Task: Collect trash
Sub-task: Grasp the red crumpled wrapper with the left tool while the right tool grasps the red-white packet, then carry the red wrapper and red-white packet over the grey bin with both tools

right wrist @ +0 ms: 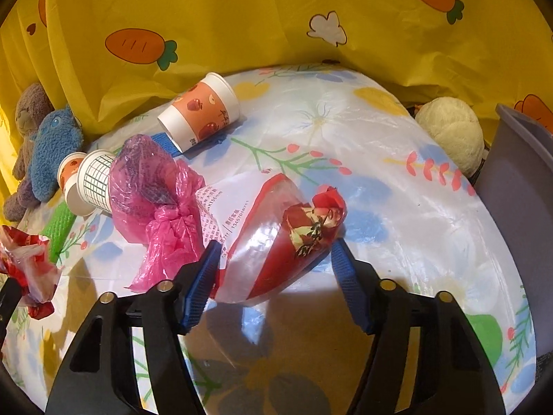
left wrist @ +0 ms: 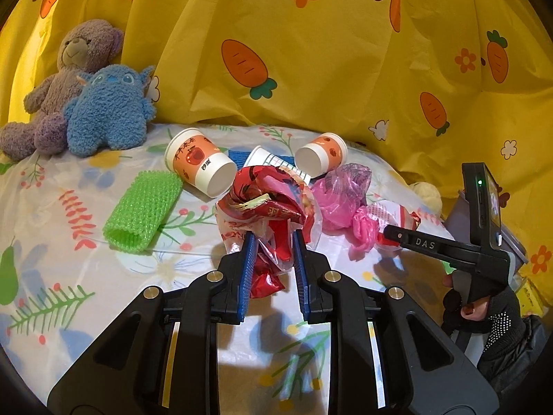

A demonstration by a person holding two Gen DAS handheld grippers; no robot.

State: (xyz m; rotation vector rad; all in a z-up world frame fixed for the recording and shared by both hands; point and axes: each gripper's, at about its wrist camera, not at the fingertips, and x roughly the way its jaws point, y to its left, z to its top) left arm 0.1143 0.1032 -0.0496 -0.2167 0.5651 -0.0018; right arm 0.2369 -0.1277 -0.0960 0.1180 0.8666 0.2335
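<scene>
My left gripper (left wrist: pixel 274 238) is shut on a crumpled red-and-white plastic bag (left wrist: pixel 273 200), held a little above the floral sheet. The same bag (right wrist: pixel 27 266) shows at the left edge of the right wrist view. My right gripper (right wrist: pixel 275 250) stands open around a clear-and-red wrapper (right wrist: pixel 273 242) lying on the sheet; its pads are close to the wrapper's sides. A pink plastic bag (right wrist: pixel 155 186) lies just left of it. Two orange paper cups (left wrist: pixel 202 162) (left wrist: pixel 321 154), a gridded white cup (left wrist: pixel 266 157) and a green foam net sleeve (left wrist: pixel 143 207) lie further back.
A purple bear (left wrist: pixel 69 76) and a blue plush toy (left wrist: pixel 107 110) sit at the back left. A cream plush ball (right wrist: pixel 449 131) and a grey bin (right wrist: pixel 518 180) are at the right edge. A yellow carrot-print curtain (left wrist: pixel 311 52) closes off the back. A gloved hand (left wrist: pixel 497 318) holds the right gripper.
</scene>
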